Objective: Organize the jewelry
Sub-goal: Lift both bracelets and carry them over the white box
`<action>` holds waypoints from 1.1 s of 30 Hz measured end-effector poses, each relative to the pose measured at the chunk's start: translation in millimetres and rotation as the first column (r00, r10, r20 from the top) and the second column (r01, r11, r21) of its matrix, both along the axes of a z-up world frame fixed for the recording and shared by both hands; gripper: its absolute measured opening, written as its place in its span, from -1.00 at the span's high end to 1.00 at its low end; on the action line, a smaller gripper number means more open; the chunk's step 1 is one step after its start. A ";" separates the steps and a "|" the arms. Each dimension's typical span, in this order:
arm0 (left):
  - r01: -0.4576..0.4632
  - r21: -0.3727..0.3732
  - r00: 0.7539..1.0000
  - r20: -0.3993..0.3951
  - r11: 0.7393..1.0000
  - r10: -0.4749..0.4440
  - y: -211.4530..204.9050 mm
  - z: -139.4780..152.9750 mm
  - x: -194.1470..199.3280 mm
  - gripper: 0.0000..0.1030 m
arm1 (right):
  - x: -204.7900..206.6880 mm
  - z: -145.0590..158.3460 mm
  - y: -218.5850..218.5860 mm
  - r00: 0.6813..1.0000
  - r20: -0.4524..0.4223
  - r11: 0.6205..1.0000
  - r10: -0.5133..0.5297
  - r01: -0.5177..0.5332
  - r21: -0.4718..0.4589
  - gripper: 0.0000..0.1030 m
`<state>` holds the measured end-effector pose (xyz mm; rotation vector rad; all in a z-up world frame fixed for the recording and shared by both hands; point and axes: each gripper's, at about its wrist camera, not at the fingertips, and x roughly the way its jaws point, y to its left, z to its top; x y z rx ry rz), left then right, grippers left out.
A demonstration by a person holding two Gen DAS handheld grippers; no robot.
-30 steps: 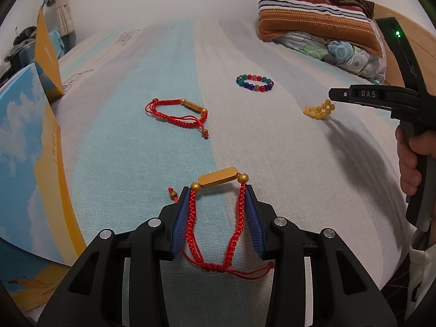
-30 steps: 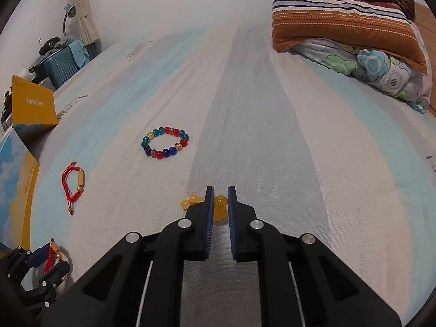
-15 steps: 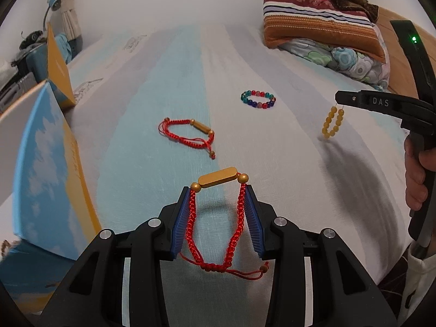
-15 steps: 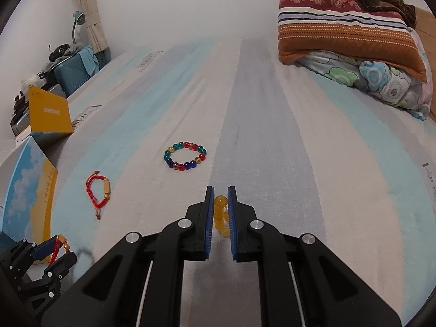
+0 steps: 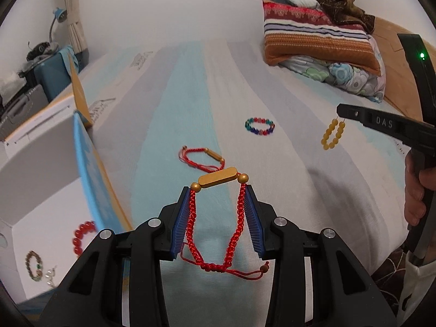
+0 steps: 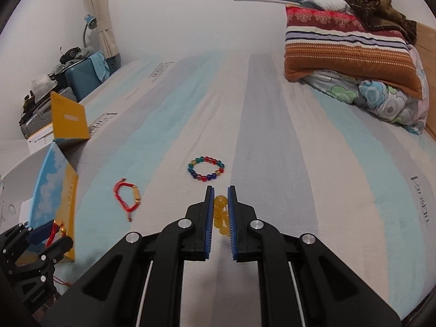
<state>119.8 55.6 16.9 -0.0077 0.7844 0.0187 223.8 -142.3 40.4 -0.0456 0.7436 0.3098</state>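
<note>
My left gripper is shut on a red cord bracelet with a gold bar and holds it above the striped bed, next to an open white box. My right gripper is shut on a yellow bead bracelet, which hangs from its tips in the left wrist view. A second red cord bracelet and a multicolour bead bracelet lie on the bed; both show in the right wrist view, the red one and the beaded one.
The white box holds a red bead bracelet and a brown bead bracelet. Its blue-and-yellow lid stands at the bed's left edge. Pillows are stacked at the far right. A suitcase stands far left.
Both grippers have risen from the bed with their bracelets. The left one has moved left, bringing the box's inside into view. The yellow beads have been lifted off the sheet.
</note>
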 end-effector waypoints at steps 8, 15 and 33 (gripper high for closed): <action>-0.008 0.005 0.999 0.041 1.000 0.008 15.9 34.0 -14.1 0.26 | -18.6 21.6 28.3 0.999 0.016 0.999 0.039 -0.039 0.003 0.82; -0.035 0.006 0.997 0.064 0.999 0.035 37.6 53.6 -27.1 0.26 | -35.3 43.8 63.0 0.995 0.044 0.996 0.085 -0.085 -0.005 0.82; -0.218 0.013 0.972 0.092 0.976 0.216 136.6 72.5 -85.6 0.25 | -87.9 80.3 198.1 0.951 0.098 0.956 0.293 -0.294 -0.007 0.82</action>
